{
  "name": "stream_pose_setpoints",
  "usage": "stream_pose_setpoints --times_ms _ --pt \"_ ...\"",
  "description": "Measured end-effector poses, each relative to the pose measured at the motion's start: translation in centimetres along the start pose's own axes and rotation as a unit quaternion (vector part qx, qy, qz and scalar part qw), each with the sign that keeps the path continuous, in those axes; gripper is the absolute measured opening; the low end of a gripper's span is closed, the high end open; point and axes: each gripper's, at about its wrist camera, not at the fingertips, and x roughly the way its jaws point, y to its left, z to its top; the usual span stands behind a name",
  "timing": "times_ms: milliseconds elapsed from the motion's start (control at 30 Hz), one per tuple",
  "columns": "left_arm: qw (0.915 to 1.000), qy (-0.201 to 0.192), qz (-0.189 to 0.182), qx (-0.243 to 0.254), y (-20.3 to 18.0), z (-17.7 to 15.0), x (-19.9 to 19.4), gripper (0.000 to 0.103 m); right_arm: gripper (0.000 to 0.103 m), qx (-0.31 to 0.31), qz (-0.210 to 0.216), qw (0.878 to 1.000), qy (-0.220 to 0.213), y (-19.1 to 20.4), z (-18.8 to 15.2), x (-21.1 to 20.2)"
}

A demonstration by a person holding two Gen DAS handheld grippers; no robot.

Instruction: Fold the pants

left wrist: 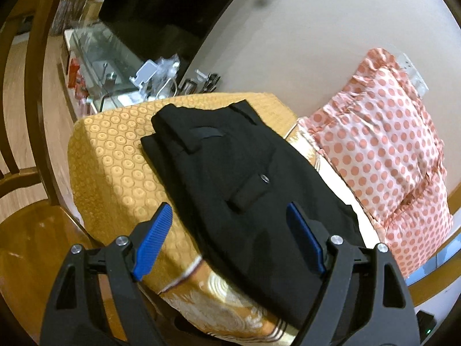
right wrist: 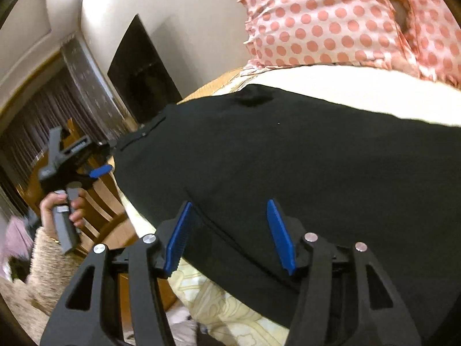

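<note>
Presently, from the left wrist view, we note the left gripper with jaws spread wide and nothing pinched, poised over the near end of the black pants. These lie folded on the gold patterned cover, a polka-dot pillow to their right. From the right wrist view, we record the right gripper with jaws parted above the pants, gripping nothing.
</note>
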Motion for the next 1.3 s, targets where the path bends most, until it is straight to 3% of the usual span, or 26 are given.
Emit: stream_pose_setpoints --times_ms 167,367,467,667,733,800,867,900,1000,1133,1233,1300 --pt "0.9996 0.023 -0.015 -0.010 0.2 0.0 0.3 0.081 0.059 0.009 0.004 1.000 -0.004 0.1 0.0 -0.2" --pt "0.9945 0.064 -0.082 -0.009 -1.1 -1.0 0.8 0.081 0.065 0.007 0.005 1.000 -0.006 0.0 0.1 0.1" --pt "0.9941 0.062 -0.082 -0.035 -0.5 -0.4 1.2 0.078 0.065 0.008 0.007 1.000 -0.007 0.0 0.1 0.0" --pt "0.9976 0.019 -0.035 -0.056 0.4 2.0 1.5 0.075 0.065 0.016 0.010 1.000 -0.016 -0.4 -0.1 -1.0" --pt "0.9981 0.015 -0.012 -0.059 0.2 2.7 1.9 0.061 0.066 0.018 0.010 1.000 -0.019 -0.5 -0.2 -1.3" --pt "0.9981 0.018 0.016 -0.056 0.3 3.1 2.5 0.024 0.066 0.023 0.013 0.999 -0.025 -0.7 -0.4 -1.9" --pt "0.9985 0.018 0.027 -0.045 0.1 3.4 2.6 0.018 0.067 0.024 0.014 0.999 -0.034 -1.0 -0.5 -2.7" --pt "0.9987 0.016 0.034 -0.034 -0.4 3.5 2.4 0.013 0.067 0.024 0.013 0.999 -0.040 -1.1 -0.6 -3.3" --pt "0.9984 -0.005 0.052 0.022 -3.3 3.8 1.1 0.010 0.068 0.028 0.008 0.998 -0.060 -1.9 -0.8 -5.4" --pt "0.9901 -0.043 0.045 0.126 -10.7 3.2 -1.5 0.009 0.068 0.042 -0.004 0.994 -0.099 -3.5 -1.3 -8.8" --pt "0.9749 -0.053 0.012 0.216 -18.4 1.0 -3.0 0.009 0.068 0.057 -0.018 0.991 -0.124 -4.9 -1.8 -11.0" --pt "0.9565 -0.051 -0.026 0.286 -24.1 -2.1 -3.8 0.009 0.069 0.074 -0.033 0.987 -0.140 -6.3 -2.3 -12.5"
